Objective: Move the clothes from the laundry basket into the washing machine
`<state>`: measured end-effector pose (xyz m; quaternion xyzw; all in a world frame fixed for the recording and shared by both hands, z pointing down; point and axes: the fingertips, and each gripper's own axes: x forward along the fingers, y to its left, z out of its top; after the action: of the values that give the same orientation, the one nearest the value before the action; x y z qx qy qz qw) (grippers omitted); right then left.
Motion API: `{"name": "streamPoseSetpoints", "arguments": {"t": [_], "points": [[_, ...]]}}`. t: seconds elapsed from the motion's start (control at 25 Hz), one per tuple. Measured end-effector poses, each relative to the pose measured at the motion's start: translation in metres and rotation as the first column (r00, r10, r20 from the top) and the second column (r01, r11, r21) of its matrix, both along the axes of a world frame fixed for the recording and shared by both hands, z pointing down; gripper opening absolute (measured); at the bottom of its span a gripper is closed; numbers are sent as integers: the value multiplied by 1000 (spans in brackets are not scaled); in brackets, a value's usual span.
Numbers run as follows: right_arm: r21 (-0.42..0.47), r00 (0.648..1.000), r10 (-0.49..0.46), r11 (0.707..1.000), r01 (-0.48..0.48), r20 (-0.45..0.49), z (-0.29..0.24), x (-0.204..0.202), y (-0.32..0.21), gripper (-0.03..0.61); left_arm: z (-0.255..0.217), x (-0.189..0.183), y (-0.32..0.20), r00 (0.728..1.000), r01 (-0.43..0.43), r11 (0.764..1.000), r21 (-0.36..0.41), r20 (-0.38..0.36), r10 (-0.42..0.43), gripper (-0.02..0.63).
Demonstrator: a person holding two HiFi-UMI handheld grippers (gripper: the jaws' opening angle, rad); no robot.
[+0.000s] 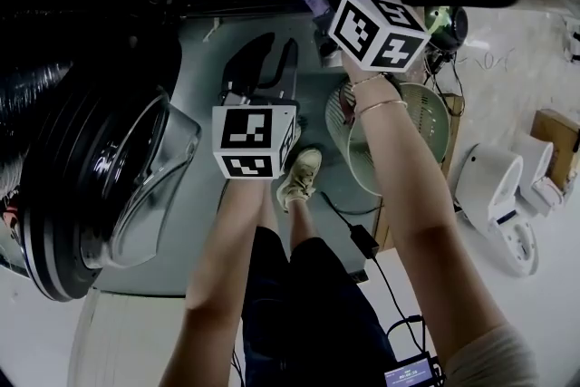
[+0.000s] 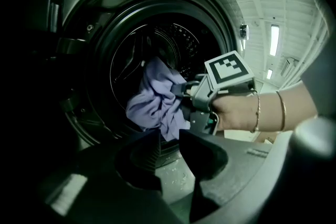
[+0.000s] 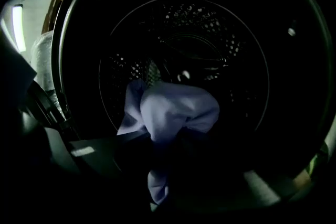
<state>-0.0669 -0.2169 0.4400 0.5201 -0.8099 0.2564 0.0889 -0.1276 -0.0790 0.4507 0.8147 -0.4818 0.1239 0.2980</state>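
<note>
Right tongs [image 2: 181, 98] clenched on a lavender garment [image 2: 155, 102], right in the mouth of the washing machine [image 2: 105, 18]; left tongs [image 2: 169, 139] released with nothing in them.

The cloth is pinched at the tips of the right tongs and bunches out ahead of them into the dark perforated drum [image 3: 210, 34], with a tail of it drooping down between the two sides. It's one crumpled, soft-looking piece, pale purple, no print that can be made out. The left tongs hang back just outside the opening, low and to the left of the garment, not touching it. Count-wise: one garment, two tongs, one washer with its one glass door [image 1: 118, 186] swung open on the left, and one pale slatted basket [image 1: 426, 118] on the floor behind the right arm.
</note>
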Motion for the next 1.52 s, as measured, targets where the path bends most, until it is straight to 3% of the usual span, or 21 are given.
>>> {"name": "streamPoseSetpoints", "arguments": {"t": [0.28,0.4,0.44,0.52,0.56,0.68,0.8,1.0,1.28,1.52], "points": [[150,998,-60,987,54,36,-58,-27,-44,51,-2,-14,-2,999,37,999,5,-4,-37,117],[174,995,-82,982,70,63,-65,-35,-50,62,-2,-14,-1,999,34,999,10,-5,-34,117],[154,995,-82,985,72,60,-59,-36,-50,85,-2,-15,-1,999,32,999,12,-4,-32,117],[70,996,-76,995,73,36,-36,-37,-48,323,0,-17,-1,999,32,999,12,-3,-32,117],[24,997,-76,997,75,18,-23,-36,-44,378,1,-17,0,1000,31,999,10,-2,-31,117],[-71,998,-60,996,58,-19,8,-27,-29,463,2,-18,3,1000,28,1000,3,0,-28,117],[-82,1000,-24,996,23,-9,10,-17,-24,500,-1,-19,3,1000,28,1000,5,3,-28,117],[-47,999,-38,998,39,21,-10,-18,-11,497,-10,-19,2,1000,25,1000,12,7,-25,117],[-46,990,-136,990,137,34,-58,-8,61,368,-64,-9,17,1000,-7,1000,10,6,7,118],[-49,981,-160,985,166,106,-135,12,123,206,-134,3,34,999,-53,998,25,3,53,118]]}}
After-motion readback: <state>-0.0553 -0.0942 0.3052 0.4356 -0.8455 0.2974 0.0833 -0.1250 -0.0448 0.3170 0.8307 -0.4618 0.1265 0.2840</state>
